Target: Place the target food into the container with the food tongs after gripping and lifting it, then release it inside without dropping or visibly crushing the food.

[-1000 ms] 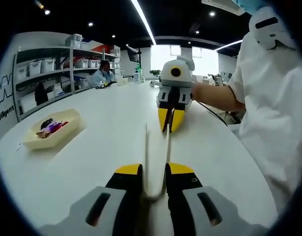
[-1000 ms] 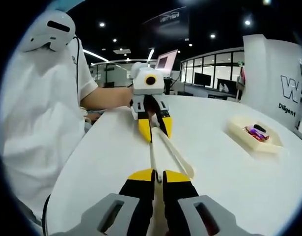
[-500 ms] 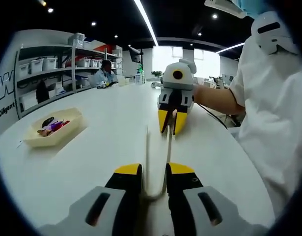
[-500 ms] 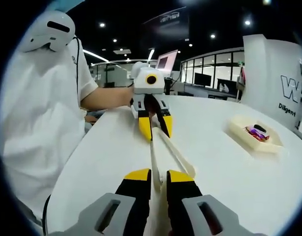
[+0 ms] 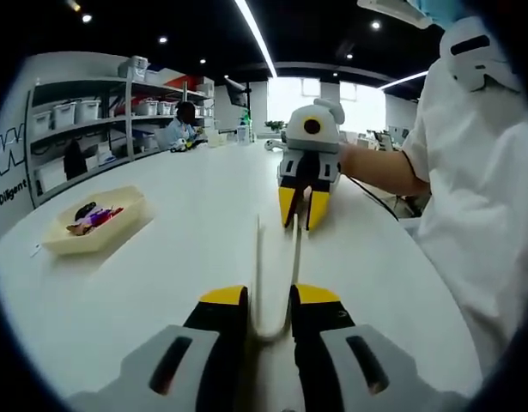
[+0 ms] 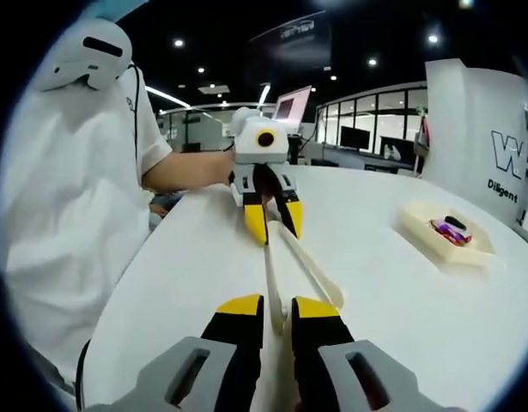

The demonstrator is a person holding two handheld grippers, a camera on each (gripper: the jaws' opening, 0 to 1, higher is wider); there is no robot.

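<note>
Tongs (image 5: pixel 275 275): cream-white plastic, two long slim arms joined in a U-bend. They lie flat on the white table, lengthwise between the two grippers. In the left gripper view the bend sits at the bottom, between that gripper's jaws, and the arm tips run toward the other gripper. In the right gripper view the tongs (image 6: pixel 300 262) show their arms spread slightly apart, with rounded spoon-like tips.

Container (image 5: pixel 96 221): shallow cream tray with sloping walls, upright on the table, well apart from the tongs and nearer the table's edge.

Food (image 5: pixel 94 217): small wrapped pieces, purple, red and dark, lying together inside the container (image 6: pixel 444 233). Exact count cannot be told.
</note>
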